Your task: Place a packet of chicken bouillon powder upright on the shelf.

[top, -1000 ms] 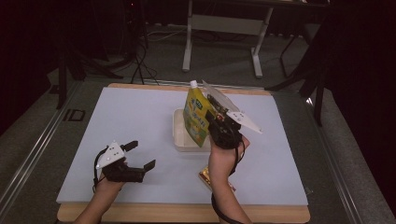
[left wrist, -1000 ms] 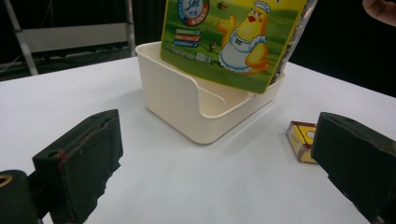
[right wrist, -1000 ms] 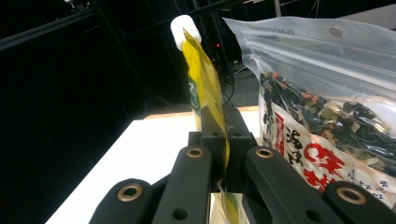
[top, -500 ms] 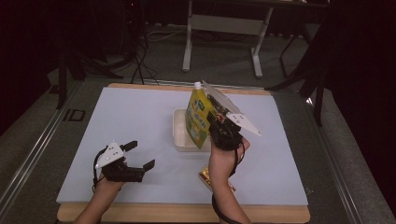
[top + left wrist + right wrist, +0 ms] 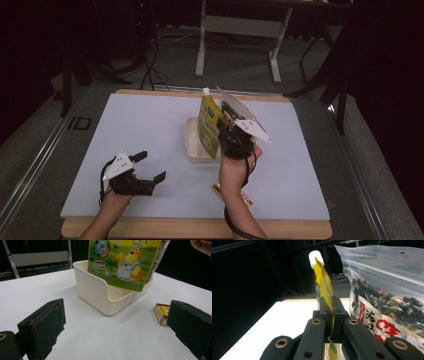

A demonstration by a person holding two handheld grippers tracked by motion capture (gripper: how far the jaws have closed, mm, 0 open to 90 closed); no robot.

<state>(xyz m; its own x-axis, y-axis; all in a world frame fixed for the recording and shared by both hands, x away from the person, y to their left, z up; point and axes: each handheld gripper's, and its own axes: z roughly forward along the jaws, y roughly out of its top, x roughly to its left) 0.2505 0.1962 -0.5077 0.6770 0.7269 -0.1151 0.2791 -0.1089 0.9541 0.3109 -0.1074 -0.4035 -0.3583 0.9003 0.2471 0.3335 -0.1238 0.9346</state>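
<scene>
Black hand-held gripper (image 5: pixel 145 166) with grey three-cornered plate, brass-ringed screw holes, trailing cable.

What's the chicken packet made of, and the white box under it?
The chicken packet looks like thin, glossy printed plastic film: it creases at the edge and carries a white screw cap. The white box seems moulded matte plastic, judging by its smooth rounded corners.

The table (image 5: pixel 150 130) is seen from above and in front by the high view. The pouch (image 5: pixel 125 262) is viewed closely from low down by the left gripper view. The same pouch (image 5: pixel 323 285) is seen edge-on, very near, by the right gripper view.
</scene>
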